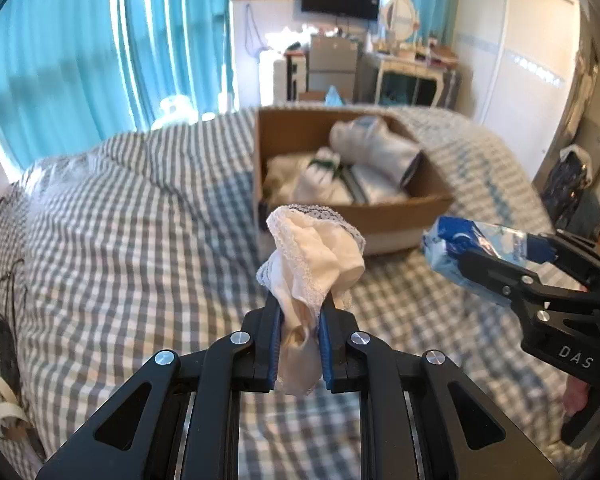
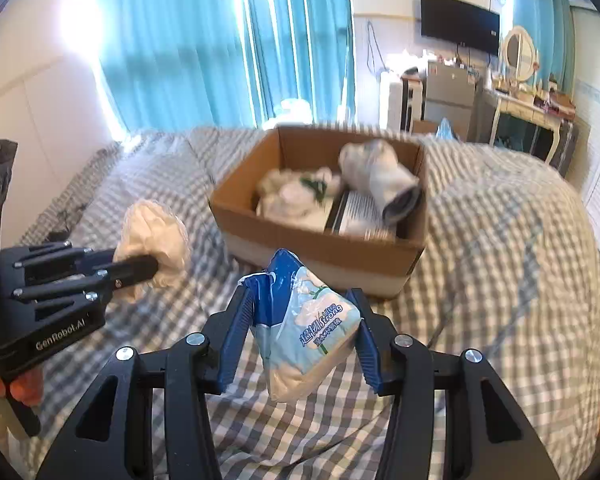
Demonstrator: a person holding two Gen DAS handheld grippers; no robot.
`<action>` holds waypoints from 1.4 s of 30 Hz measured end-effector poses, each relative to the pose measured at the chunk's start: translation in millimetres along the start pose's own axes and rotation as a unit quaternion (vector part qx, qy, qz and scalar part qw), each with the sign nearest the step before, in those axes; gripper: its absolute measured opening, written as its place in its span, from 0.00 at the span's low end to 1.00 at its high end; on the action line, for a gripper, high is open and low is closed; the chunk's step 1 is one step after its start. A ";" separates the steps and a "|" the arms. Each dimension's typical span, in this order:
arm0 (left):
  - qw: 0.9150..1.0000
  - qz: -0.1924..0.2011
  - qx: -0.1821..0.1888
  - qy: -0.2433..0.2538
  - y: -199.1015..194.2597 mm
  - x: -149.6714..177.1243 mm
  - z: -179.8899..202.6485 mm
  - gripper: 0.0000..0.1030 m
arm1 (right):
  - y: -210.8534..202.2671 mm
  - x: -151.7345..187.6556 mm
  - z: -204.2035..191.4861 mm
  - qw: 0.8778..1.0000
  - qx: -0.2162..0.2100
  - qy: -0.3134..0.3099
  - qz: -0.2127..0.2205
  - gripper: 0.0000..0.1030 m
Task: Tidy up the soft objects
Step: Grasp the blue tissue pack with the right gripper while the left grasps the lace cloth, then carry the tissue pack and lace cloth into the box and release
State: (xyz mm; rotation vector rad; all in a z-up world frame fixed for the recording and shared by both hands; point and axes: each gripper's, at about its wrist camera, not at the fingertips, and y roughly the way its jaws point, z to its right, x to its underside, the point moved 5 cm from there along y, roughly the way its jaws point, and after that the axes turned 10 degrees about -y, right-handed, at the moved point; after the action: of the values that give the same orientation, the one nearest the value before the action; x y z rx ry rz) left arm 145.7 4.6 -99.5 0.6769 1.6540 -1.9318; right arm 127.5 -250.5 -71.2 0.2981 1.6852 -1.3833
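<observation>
Box on the bed, both grippers parked in front of it

The cardboard box (image 2: 320,248) sits on the bed (image 2: 500,264), with a rolled garment (image 2: 380,176) inside toward its right and bundled cloths (image 2: 292,196) to its left. Nearer the cameras, the left gripper (image 1: 300,320) with its lace-trimmed cloth (image 1: 312,256) is left of the right gripper (image 2: 300,336) with its tissue pack (image 2: 304,320). Curtains (image 2: 204,40) hang behind the bed, the TV (image 2: 458,20) behind on the right.

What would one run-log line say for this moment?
left hand-held gripper: shut on lace cloth | right hand-held gripper: shut on tissue pack | cardboard box: ahead on bed, partly filled
</observation>
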 end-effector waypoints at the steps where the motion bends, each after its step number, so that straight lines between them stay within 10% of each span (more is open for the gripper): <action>1: 1.000 0.006 0.003 -0.003 -9.0 -2.2 4.9 0.15 | -9.8 -6.2 1.0 1.000 0.000 -0.002 0.009 0.47; 17: 0.997 0.076 0.018 -0.008 -38.0 -93.0 54.5 0.15 | -24.5 -115.6 61.9 0.997 -0.002 0.004 0.078 0.48; 32: 0.999 0.024 0.021 -0.006 89.9 -103.8 49.0 0.16 | 112.0 -91.3 88.8 0.999 -0.013 0.028 -0.013 0.50; 42: 1.000 0.015 0.026 -0.005 112.7 -99.0 50.5 0.28 | 117.3 -88.4 98.7 0.999 -0.006 0.054 0.007 0.74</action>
State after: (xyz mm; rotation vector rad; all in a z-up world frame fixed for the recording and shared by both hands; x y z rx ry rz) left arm 291.9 -54.8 -110.5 0.7085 1.5839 -1.9587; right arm 303.6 -266.3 -77.5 0.3823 1.7749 -1.3679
